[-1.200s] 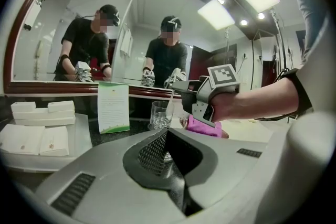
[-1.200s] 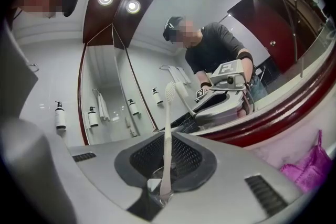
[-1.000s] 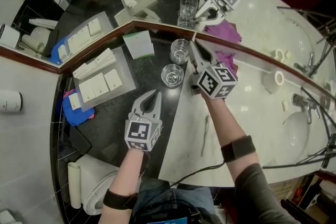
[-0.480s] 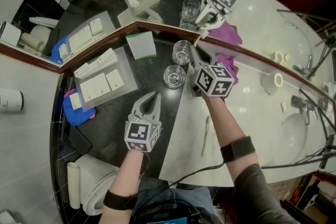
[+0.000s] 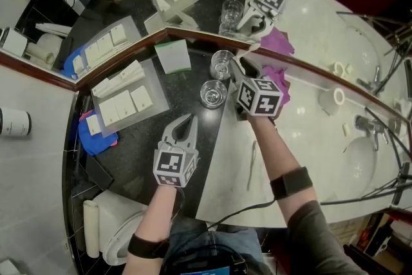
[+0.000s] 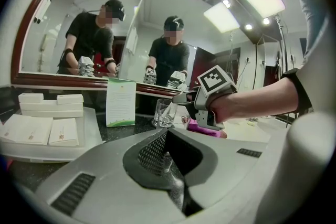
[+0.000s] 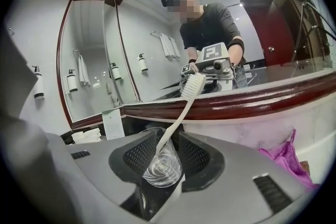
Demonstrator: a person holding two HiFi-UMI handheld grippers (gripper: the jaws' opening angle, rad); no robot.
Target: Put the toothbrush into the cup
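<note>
My right gripper (image 7: 164, 139) has just been opening. Its fingers (image 7: 195, 157) stand apart round the cup (image 7: 161, 168), close under the mirror's wooden frame (image 5: 193, 33). The toothbrush (image 7: 176, 122) leans inside the cup, bristles up. An empty glass (image 5: 212, 93) stands just beside it. My left gripper (image 5: 185, 122), fingers together on nothing, is over open dark bench (image 5: 145, 154).

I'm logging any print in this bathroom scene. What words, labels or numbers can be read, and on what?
Nothing here can be read.
Standing card: lines of print, too small to read.
Flat white packets: a small mark, blurred.
Marker cubes: black-and-white squares, no letters.
</note>
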